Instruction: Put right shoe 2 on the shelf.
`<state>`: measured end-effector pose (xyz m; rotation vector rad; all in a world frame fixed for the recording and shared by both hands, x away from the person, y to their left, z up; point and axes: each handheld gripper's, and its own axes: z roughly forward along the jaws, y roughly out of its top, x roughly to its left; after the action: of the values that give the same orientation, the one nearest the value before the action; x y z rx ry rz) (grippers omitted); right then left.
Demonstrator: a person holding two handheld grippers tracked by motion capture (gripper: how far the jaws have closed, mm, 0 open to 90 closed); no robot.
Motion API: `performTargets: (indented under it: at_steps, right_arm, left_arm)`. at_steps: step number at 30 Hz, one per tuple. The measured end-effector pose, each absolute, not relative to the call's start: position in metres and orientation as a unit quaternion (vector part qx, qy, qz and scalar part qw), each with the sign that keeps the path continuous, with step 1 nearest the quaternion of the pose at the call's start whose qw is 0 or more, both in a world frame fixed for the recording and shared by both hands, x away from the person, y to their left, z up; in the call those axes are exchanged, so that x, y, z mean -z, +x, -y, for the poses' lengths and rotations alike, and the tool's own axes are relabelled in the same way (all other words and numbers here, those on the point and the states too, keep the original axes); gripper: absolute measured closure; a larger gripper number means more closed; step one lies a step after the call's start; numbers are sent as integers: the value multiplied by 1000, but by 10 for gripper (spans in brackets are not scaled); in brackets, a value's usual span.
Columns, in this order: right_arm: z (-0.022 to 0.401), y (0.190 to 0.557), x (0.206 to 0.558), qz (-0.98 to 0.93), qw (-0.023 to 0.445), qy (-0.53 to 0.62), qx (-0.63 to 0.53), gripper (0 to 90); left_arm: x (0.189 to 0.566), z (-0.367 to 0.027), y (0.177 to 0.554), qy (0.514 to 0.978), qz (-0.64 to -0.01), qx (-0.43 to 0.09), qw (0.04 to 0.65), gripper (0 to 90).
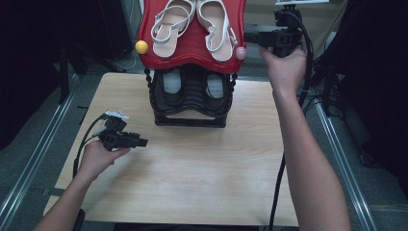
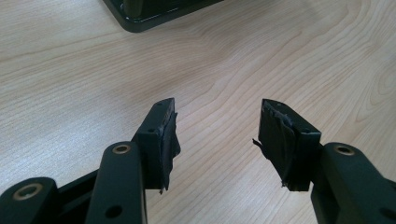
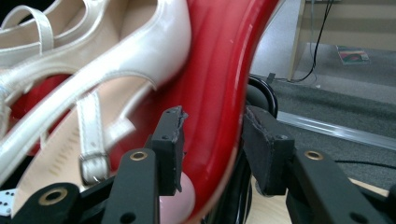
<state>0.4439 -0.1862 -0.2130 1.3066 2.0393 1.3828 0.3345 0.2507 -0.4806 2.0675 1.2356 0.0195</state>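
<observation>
A pair of white strappy sandals [image 1: 192, 24] lies on the red top shelf [image 1: 192, 55] of a black shoe rack [image 1: 191, 96] at the table's far side. My right gripper [image 1: 246, 37] is held level at the shelf's right edge, just above a pink ball knob [image 1: 240, 53]. In the right gripper view its jaws [image 3: 212, 140] stand open with the red shelf edge [image 3: 215, 84] between them; the pads do not press on it. The right sandal [image 3: 116, 56] lies just past the left jaw. My left gripper [image 1: 142, 142] rests low at the left, open [image 2: 217, 126] over bare wood.
A yellow ball knob [image 1: 141, 46] marks the shelf's left corner. Dark shoes sit on the rack's lower tier [image 1: 173, 89]. The rack's base corner [image 2: 154, 14] shows ahead of the left gripper. The wooden table [image 1: 192, 168] spreads in front. Metal rails and cables run along both sides.
</observation>
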Motion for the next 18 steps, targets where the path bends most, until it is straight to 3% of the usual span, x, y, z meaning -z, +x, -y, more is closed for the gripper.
performTargets:
  at_steps: [18]
  right_arm:
    - [216, 434, 262, -713, 170, 482, -481, 609]
  left_arm:
    - [480, -254, 335, 796, -482, -11, 366, 469]
